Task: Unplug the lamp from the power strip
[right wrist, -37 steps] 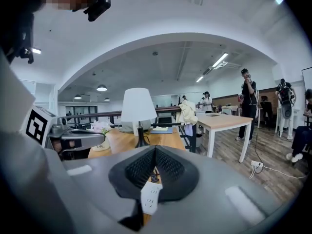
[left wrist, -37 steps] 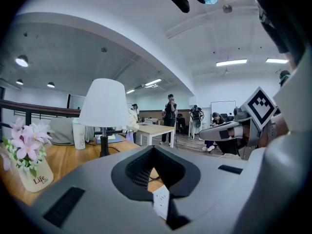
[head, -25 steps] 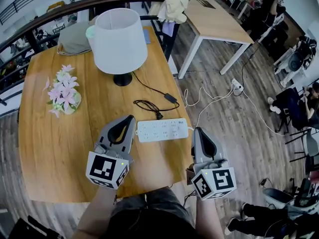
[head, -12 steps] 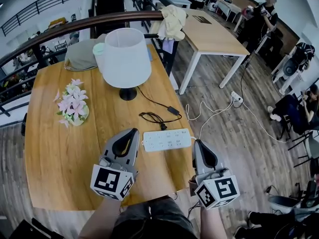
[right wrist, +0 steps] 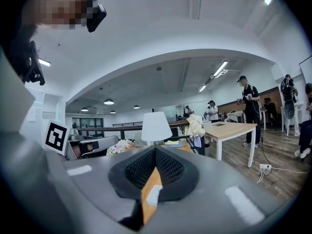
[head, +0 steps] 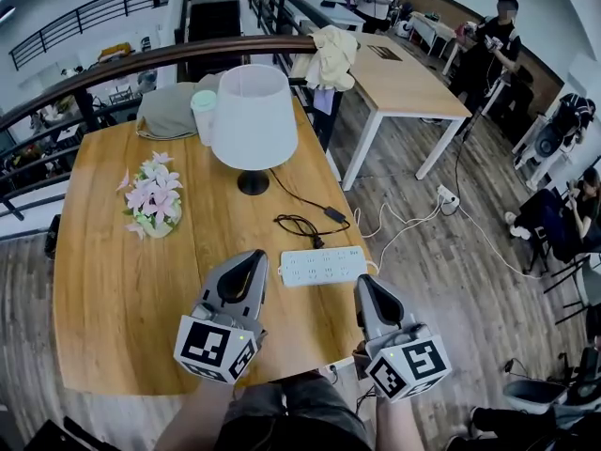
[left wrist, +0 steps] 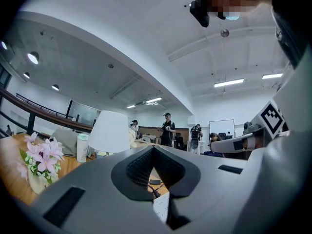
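Observation:
The lamp (head: pixel 252 116) with a white shade stands at the far side of the wooden table (head: pixel 113 289). Its black cord (head: pixel 299 222) runs in a loose coil to the far edge of the white power strip (head: pixel 322 265); whether the plug sits in a socket I cannot tell. My left gripper (head: pixel 254 266) is shut and empty, just left of the strip. My right gripper (head: pixel 363 287) is shut and empty, off the strip's near right corner. The lamp (left wrist: pixel 111 130) shows beyond the closed left jaws, the lamp (right wrist: pixel 156 126) beyond the closed right jaws.
A vase of pink flowers (head: pixel 153 200) stands at the left. A green cup (head: pixel 203 116) and a grey bundle (head: pixel 169 111) sit behind the lamp. The strip's white cable drops to a floor socket (head: pixel 447 195). A second table (head: pixel 404 64) and several people are beyond.
The head view has tilted up, so the table and lamp sit lower and more to the right. Both grippers stay shut near the strip.

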The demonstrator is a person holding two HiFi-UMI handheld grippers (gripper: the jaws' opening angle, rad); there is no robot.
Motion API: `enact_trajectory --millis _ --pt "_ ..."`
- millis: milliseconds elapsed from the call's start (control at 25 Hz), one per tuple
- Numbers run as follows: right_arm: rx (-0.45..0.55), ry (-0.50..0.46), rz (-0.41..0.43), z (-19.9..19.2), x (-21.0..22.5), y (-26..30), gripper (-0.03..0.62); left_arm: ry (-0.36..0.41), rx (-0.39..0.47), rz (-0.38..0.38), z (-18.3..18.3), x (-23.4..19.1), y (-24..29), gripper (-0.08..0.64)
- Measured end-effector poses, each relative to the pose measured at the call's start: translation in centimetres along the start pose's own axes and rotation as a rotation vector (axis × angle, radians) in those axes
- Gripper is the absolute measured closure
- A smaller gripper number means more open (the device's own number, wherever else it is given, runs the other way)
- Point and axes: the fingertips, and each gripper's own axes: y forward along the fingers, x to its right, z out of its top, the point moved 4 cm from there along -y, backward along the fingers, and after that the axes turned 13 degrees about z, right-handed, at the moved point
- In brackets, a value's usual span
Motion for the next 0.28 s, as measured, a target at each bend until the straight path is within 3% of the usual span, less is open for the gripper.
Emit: enact_trajectory --millis 280 --pt "0.004 -0.013 0.022 0.1 -1.8 0.4 0.583 -0.008 0.022 -0.016 0.3 -0.7 -1.1 0.565"
